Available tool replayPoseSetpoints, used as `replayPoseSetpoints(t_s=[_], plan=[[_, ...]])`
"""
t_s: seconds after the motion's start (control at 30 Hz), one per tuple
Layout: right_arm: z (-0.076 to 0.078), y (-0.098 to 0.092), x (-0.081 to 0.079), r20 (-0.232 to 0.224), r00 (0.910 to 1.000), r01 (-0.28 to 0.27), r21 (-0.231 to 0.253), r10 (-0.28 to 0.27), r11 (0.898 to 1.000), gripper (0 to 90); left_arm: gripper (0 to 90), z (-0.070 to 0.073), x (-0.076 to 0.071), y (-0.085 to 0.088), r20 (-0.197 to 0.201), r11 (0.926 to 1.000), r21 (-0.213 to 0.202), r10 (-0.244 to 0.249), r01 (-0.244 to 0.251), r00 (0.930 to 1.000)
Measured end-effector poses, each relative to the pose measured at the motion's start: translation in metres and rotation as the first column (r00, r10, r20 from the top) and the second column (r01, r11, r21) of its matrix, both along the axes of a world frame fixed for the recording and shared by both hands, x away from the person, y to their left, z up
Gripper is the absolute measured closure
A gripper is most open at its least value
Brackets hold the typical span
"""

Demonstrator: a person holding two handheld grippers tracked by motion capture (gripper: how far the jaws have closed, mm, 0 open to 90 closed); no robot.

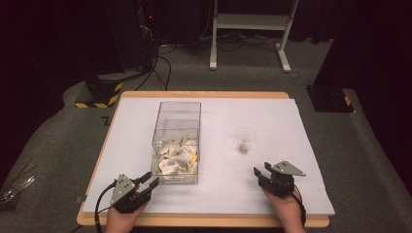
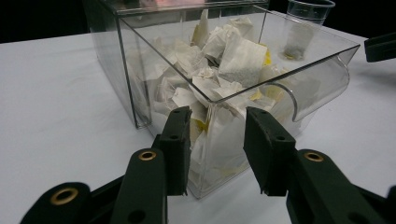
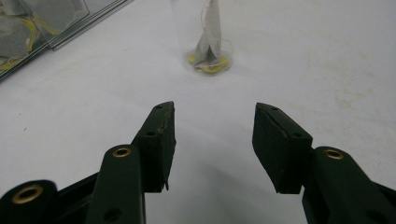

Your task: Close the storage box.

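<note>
Risk: left tool (image 2: 217,140), jaws apart and empty at the tea-bag box (image 2: 140,70) corner, could shove it; right tool (image 3: 215,140) gapes empty.

So the desk (image 1: 204,95) is light wood with a big white sheet (image 1: 272,121) over nearly the whole top, just a strip of wood showing round the edges. Sitting on the sheet: a clear plastic box (image 1: 177,127) of tea bags (image 1: 177,158), left of centre, and a small clear cup (image 1: 246,140) well to its right with one tea bag (image 3: 208,44) inside.
</note>
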State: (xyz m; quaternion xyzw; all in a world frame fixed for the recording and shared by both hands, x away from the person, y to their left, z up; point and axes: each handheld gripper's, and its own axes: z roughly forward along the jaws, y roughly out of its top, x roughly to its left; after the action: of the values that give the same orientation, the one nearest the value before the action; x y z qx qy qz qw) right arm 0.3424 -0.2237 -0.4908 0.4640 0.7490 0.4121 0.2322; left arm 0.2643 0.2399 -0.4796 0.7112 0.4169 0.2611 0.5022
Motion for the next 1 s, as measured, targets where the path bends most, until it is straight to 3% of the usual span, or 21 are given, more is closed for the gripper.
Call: replayPoseSetpoints(t_s=[1.0], plan=[[0.0,-0.003,-0.002,0.003,1.0,-0.005,0.017,0.005,1.0,48.7,63.9,0.002,0.025,0.0,0.011,0.9988,0.03,0.038,-0.039,0.9992]])
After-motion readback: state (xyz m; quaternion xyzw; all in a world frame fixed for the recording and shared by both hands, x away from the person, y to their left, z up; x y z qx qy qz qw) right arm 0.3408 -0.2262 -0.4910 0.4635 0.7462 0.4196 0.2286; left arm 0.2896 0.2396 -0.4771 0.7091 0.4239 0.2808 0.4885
